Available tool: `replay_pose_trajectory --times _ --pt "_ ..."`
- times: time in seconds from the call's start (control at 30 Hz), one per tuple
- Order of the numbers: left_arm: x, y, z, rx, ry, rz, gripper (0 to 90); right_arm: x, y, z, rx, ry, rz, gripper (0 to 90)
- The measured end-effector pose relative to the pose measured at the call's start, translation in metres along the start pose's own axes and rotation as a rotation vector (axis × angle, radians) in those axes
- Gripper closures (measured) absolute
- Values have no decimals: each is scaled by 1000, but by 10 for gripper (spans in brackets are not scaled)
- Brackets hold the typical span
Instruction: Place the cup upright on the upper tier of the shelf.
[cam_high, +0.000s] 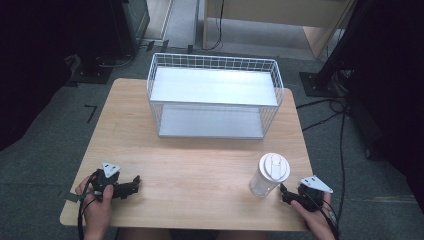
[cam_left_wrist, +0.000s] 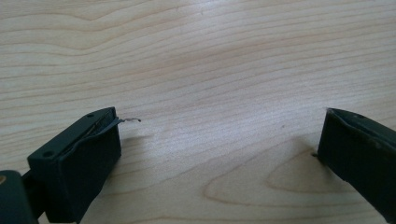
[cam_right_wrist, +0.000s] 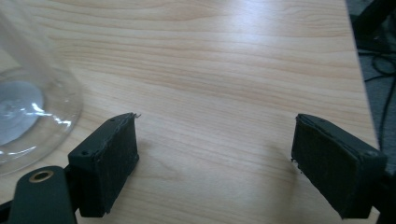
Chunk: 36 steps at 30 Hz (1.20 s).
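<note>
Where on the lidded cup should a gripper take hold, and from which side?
Grip the clear wall of the cup below its white lid, coming level from the right gripper side. It stands upright and narrows downward, so a side grip under the lid's rim should hold.

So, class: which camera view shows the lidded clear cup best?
The high view: the whole cup stands upright with its white lid on, near the table's right front. The right gripper view catches its clear base at the left edge.
</note>
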<state>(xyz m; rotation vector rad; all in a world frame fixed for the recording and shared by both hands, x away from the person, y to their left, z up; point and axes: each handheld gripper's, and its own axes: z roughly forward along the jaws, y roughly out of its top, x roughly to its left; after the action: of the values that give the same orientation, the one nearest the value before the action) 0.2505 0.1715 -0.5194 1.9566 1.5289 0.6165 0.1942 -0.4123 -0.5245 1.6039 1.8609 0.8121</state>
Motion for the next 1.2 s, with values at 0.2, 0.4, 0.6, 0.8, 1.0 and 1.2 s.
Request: replay_pose_trajectory --times 0.2,0.4,0.6,0.8,1.0,1.2 --pt "0 0 0 0 0 -1 0 1 -1 -1 6 47 -9 149" --pt "0 0 0 0 0 -1 0 9 -2 -2 13 127 -52 149" --pt "0 0 0 0 0 -1 0 19 -5 -5 11 209 -128 155" --pt "-1 1 1 -1 7 -7 0 32 -5 -7 15 278 -200 150" --pt "-1 1 1 -1 7 -7 0 46 1 -10 -30 319 -210 149" --pt "-1 1 1 -1 7 -7 0 54 11 -16 -105 341 -168 149"
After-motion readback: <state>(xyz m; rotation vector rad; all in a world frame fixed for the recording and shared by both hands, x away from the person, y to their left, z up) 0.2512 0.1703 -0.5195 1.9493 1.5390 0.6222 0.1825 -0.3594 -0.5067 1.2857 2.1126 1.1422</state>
